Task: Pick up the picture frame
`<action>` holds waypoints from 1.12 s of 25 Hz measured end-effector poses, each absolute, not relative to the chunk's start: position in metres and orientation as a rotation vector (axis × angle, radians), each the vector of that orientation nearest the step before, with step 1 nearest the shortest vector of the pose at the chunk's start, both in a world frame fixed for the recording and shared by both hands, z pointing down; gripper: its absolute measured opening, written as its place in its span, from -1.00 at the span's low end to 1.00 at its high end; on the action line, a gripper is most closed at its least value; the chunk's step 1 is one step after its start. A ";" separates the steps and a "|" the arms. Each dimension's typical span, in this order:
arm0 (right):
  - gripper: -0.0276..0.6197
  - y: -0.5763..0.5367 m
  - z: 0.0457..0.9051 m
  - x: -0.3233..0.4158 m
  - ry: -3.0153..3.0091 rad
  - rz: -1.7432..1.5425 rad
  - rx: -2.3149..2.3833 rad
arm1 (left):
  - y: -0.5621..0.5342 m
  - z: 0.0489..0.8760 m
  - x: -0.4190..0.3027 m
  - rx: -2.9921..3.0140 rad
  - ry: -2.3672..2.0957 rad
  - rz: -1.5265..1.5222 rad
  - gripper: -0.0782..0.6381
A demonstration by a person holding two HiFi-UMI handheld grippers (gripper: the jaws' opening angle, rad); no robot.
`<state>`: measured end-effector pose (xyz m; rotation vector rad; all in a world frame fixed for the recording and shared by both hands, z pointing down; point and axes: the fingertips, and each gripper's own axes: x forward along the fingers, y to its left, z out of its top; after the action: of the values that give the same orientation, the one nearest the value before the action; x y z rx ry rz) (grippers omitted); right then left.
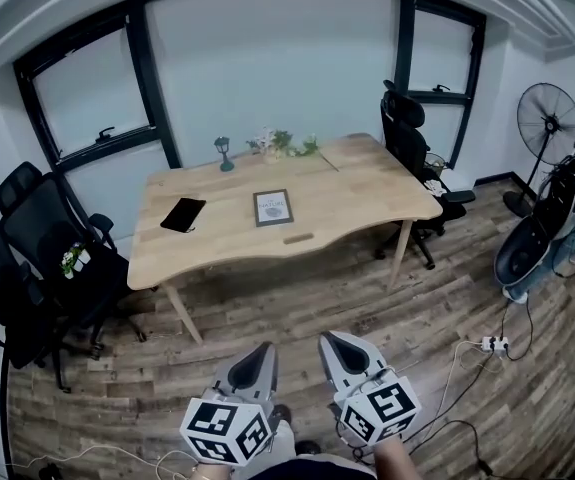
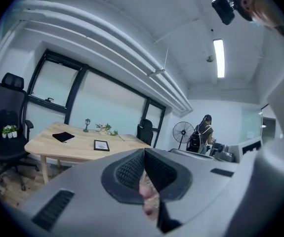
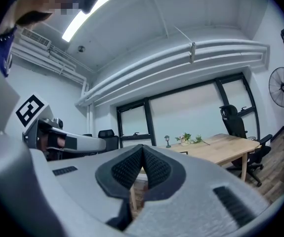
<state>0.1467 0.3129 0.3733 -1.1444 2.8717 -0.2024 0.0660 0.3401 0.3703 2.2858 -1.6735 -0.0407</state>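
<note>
- While the small dark-edged picture frame (image 1: 273, 207) lies flat near the middle of the light wooden surface (image 1: 367, 193), nothing touches it.
- Left hand-held gripper (image 1: 259, 356): over the plank floor (image 1: 267, 298), well short of the surface, jaws pressed together, empty.
- Right hand-held gripper (image 1: 338, 344): just beside it, jaws likewise together, empty.
- Flat black pouch (image 1: 183, 214): left of the frame.

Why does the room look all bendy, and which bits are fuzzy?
Head view: the wide lens bows the window frame and darkens the corners; the table looks sharp. Left gripper view: the ceiling light glares white; the left claw looks soft up close. Right gripper view: dark rounded corners; the right claw is soft too.
</note>
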 end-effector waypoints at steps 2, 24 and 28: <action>-0.91 0.304 0.377 0.142 2.872 -0.218 -1.151 | 0.331 0.373 0.060 2.282 -1.670 -0.037 -0.77; -0.91 0.202 0.381 0.093 2.927 -0.134 -1.228 | 0.225 0.384 0.010 2.300 -1.669 0.029 -0.76; -0.91 0.189 0.380 0.082 2.935 -0.147 -1.225 | 0.211 0.384 -0.001 2.322 -1.659 0.037 -0.76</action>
<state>0.0822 0.1885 0.3800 -1.2246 2.9350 -0.1469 -0.0007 0.2108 0.3841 2.3219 -1.6595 0.0375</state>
